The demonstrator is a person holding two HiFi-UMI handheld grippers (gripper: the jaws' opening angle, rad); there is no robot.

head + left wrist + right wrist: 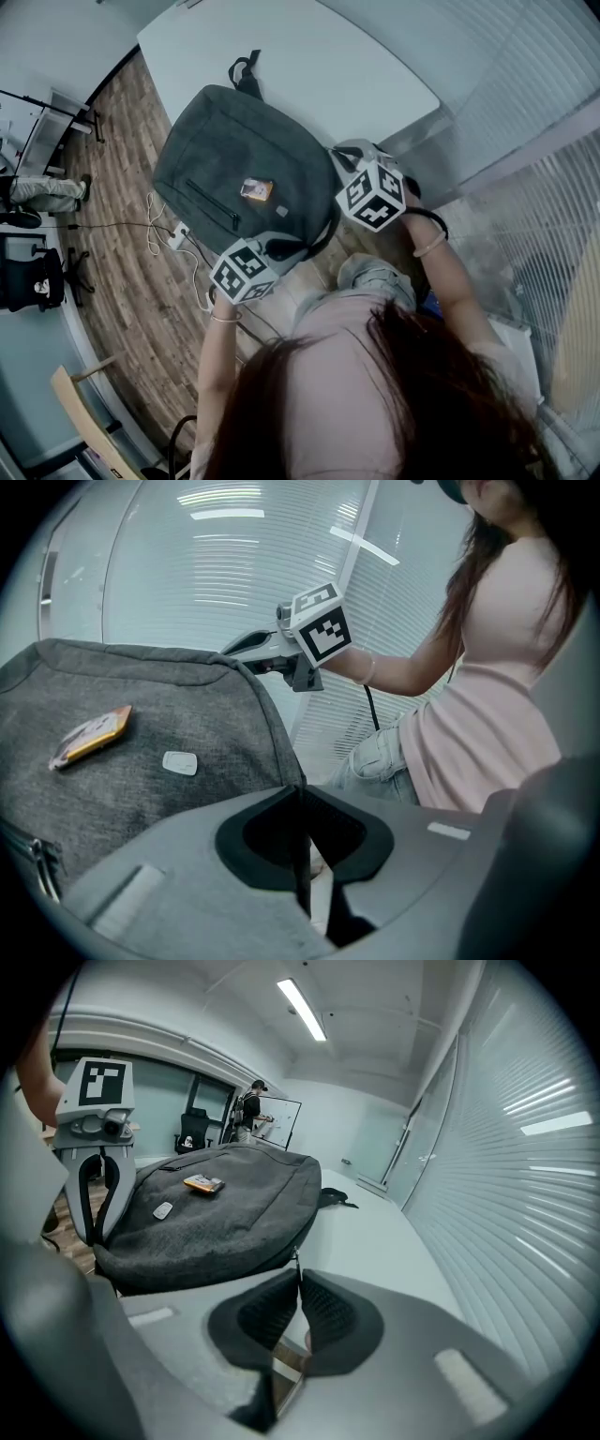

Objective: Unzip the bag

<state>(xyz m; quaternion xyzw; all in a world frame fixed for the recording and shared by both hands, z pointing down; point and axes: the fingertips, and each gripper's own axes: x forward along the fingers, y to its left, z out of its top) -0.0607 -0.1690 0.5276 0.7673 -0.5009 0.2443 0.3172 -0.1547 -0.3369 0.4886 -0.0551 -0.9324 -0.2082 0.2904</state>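
the left gripper (pixel 300 801) is clenched, its two dark pads pressed together on the edge seam of the bag (pixel 141 733), which runs down the grey fabric straight into the pinch. the right gripper (pixel 298 1283) is likewise closed, and a small metal zipper pull (pixel 297 1262) stands up from between its tips, right against the bag's dark side. from the head view the two grippers sit at the bag's near end, the left one at the corner nearest the person and the right one further along the side, well apart from each other. the bag is a grey backpack lying flat, front face up, on a white table (pixel 309 66), near the edge closest to the person. on its face are a small orange tag (pixel 94 735) and, just beside it, a pale oval label (pixel 179 762); a closed front pocket zipper (pixel 211 206) runs diagonally across the panel. the black carry handle (pixel 246 73) lies at the far end on the tabletop. beside the table a white cable (pixel 155 234) trails over the wooden floor (pixel 122 281).
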